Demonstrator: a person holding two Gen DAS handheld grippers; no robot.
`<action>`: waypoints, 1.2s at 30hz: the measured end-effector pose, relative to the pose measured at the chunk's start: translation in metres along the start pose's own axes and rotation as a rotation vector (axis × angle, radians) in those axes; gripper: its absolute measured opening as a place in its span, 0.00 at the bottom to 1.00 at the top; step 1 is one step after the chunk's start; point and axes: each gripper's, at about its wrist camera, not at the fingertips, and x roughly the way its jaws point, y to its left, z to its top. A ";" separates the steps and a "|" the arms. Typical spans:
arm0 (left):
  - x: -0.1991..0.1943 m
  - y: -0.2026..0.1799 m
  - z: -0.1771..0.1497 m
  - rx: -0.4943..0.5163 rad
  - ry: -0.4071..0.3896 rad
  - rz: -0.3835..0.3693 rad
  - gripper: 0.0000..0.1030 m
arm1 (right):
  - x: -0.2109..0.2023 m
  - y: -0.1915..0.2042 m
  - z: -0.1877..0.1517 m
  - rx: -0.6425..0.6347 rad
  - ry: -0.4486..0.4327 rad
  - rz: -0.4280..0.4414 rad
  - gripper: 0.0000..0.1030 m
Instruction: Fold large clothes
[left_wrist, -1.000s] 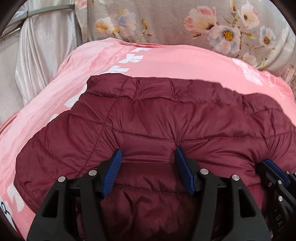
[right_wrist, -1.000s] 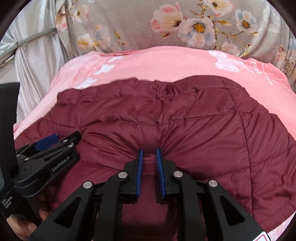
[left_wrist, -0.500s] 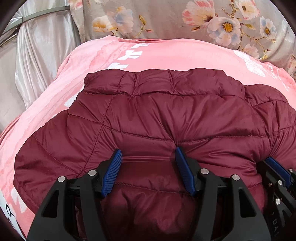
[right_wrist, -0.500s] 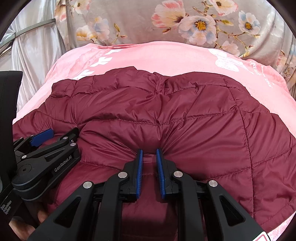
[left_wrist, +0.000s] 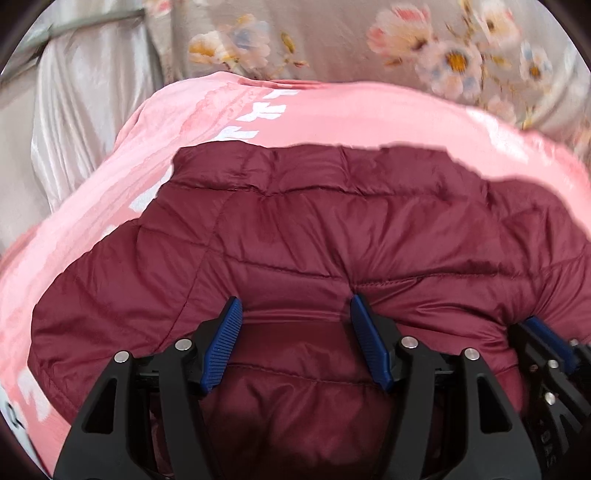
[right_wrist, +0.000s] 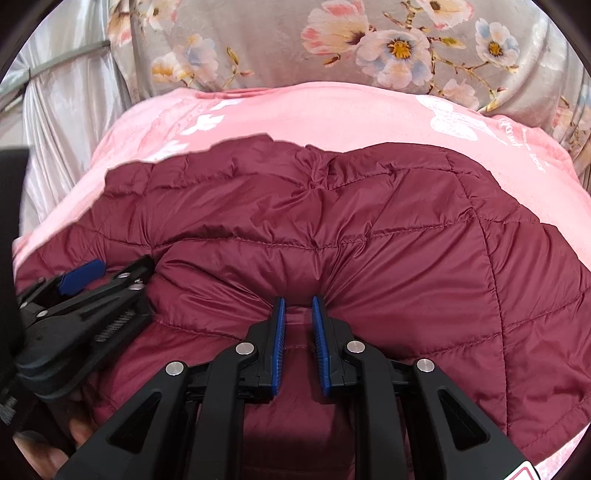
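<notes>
A maroon quilted puffer jacket (left_wrist: 332, 229) lies spread over a pink blanket (left_wrist: 332, 110); it also shows in the right wrist view (right_wrist: 369, 229). My left gripper (left_wrist: 295, 314) has its jaws wide apart, with the jacket's near edge stretched between the blue pads. My right gripper (right_wrist: 298, 306) is shut on a pinch of the jacket's near edge. The left gripper also shows at the left of the right wrist view (right_wrist: 85, 295). The right gripper shows at the right edge of the left wrist view (left_wrist: 546, 347).
The pink blanket (right_wrist: 332, 110) with white prints covers the bed. A grey floral fabric (right_wrist: 369, 44) rises behind it. A silvery satin curtain (left_wrist: 74, 110) hangs at the left.
The jacket's far edge rose and bunched half a second ago, then dropped back and flattened. Both grippers keep their hold on the near edge.
</notes>
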 end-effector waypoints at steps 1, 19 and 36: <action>-0.009 0.013 -0.002 -0.054 -0.005 -0.031 0.59 | -0.007 -0.001 -0.001 0.019 -0.003 -0.003 0.16; -0.033 0.195 -0.055 -0.598 0.128 -0.120 0.88 | -0.034 0.066 -0.038 -0.084 -0.008 0.061 0.19; -0.099 0.132 0.008 -0.394 -0.014 -0.423 0.18 | -0.050 0.068 -0.051 -0.039 -0.056 0.082 0.20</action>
